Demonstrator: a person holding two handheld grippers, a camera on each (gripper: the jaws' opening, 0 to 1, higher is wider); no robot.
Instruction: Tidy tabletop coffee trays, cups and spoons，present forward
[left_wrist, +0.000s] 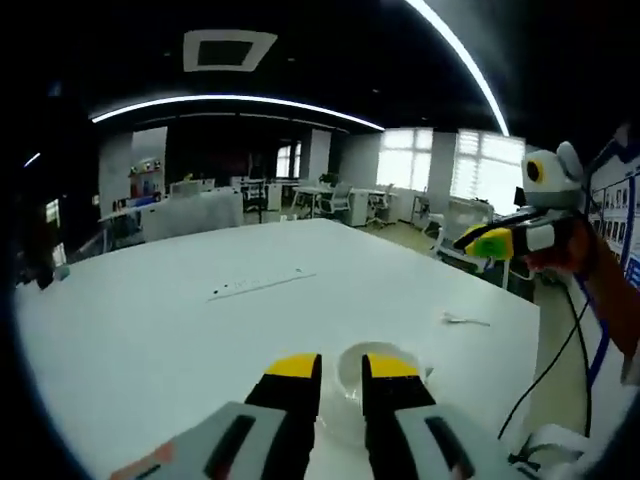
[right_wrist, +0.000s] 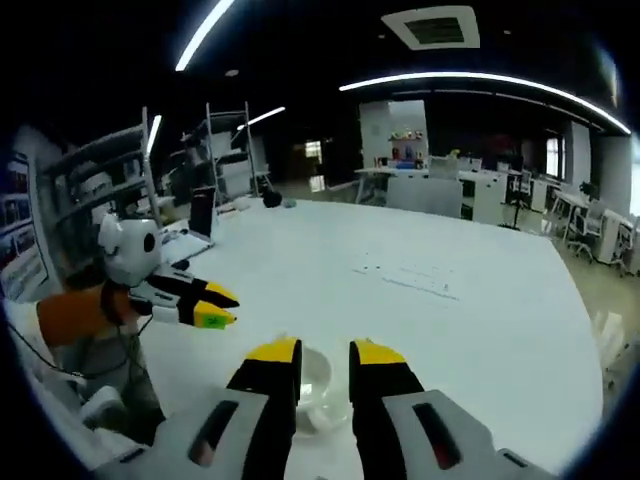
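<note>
A white cup (left_wrist: 350, 372) on a white saucer sits on the white table (left_wrist: 180, 330) just beyond my left gripper (left_wrist: 342, 366). The jaws stand a little apart, and the right jaw covers part of the cup. A small spoon (left_wrist: 466, 321) lies farther right, near the table's edge. In the right gripper view a white cup (right_wrist: 318, 380) shows in the gap of my right gripper (right_wrist: 324, 352), whose jaws are also a little apart. I cannot tell whether it is the same cup. Each gripper shows in the other's view, the right gripper (left_wrist: 488, 241) and the left gripper (right_wrist: 213, 307), both in the air with nothing in their tips.
The table is wide and white, with a thin line of marks (left_wrist: 262, 286) across its middle. A black cable (left_wrist: 560, 350) hangs past the right edge. Metal shelves (right_wrist: 110, 180) stand at the left, and desks and chairs (left_wrist: 340, 200) fill the room behind.
</note>
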